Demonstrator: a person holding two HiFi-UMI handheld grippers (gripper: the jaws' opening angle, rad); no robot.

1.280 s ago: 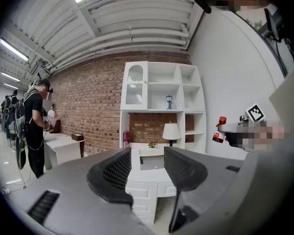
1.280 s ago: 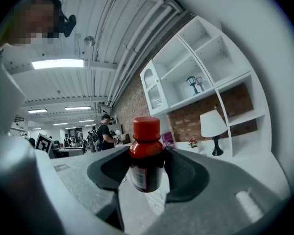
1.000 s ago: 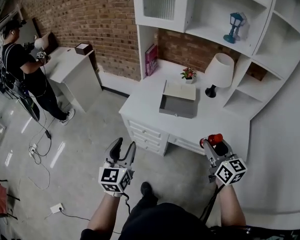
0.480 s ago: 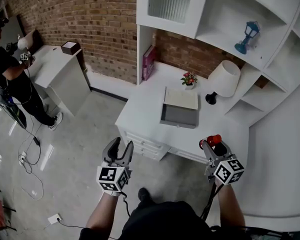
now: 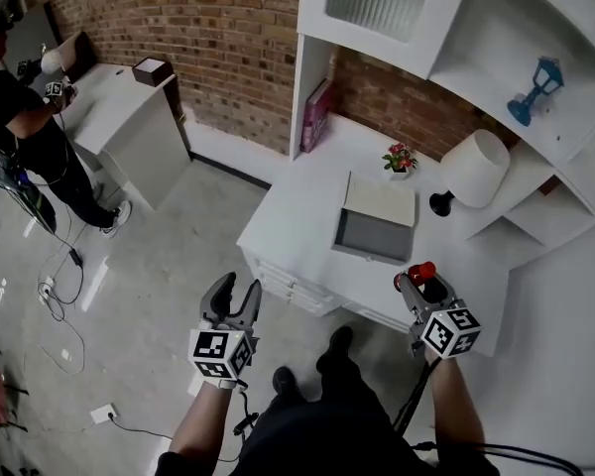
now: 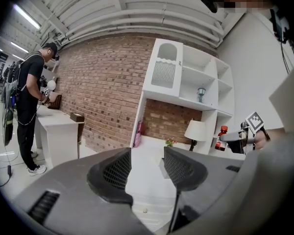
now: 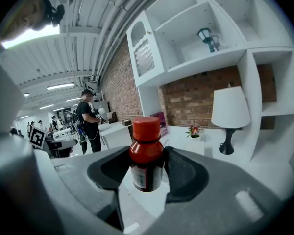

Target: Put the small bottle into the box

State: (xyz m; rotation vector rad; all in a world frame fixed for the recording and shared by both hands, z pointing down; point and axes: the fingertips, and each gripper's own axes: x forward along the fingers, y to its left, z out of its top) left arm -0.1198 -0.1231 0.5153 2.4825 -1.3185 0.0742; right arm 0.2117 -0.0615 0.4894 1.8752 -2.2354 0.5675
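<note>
A small dark-red bottle (image 7: 146,156) with a red cap stands upright between the jaws of my right gripper (image 7: 146,169), which is shut on it. In the head view that bottle (image 5: 420,274) and right gripper (image 5: 417,282) hover at the near right edge of the white desk (image 5: 297,206). The grey open box (image 5: 375,228) with its pale lid leaning behind lies on the desk, just beyond the bottle. My left gripper (image 5: 235,296) hangs over the floor left of the desk, open and holding nothing; its view also shows the bottle (image 6: 221,137) far right.
On the desk stand a white lamp (image 5: 470,171), a small potted flower (image 5: 401,159) and a pink book (image 5: 317,114) against the white shelf unit (image 5: 456,58). A person (image 5: 20,137) stands at a second white table (image 5: 114,117) far left. Cables lie on the floor (image 5: 69,296).
The desk and box have shifted right and slightly down in the head view as I step closer. Both grippers keep their places and the bottle stays gripped.
</note>
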